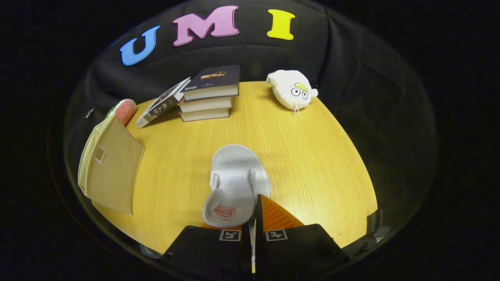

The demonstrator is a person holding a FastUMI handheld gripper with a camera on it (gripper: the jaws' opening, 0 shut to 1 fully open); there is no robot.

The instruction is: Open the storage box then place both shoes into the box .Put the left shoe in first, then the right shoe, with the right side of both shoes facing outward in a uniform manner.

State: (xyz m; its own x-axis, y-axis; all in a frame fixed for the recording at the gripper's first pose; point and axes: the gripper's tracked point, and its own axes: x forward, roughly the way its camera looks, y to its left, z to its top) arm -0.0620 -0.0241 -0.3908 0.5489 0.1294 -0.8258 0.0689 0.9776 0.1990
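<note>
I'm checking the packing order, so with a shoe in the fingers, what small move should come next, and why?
Probably carry the white shoe toward the beige storage box beside the books. The hand-held gripper looks closed on the shoe's heel edge, and the box's flap appears open, though its inside is hidden.

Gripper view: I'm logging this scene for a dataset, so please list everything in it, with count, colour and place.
shoe: one, white, held between the fingers, toe pointing away
storage box: one, beige, at the table's left edge
books: four, three stacked, one leaning against the stack, far side of the table
plush toy: one, white, far right of the books
watermelon-patterned item: one, red and green, behind the box
table: one, yellow wood
gripper: one, fingers shut on the shoe
</note>
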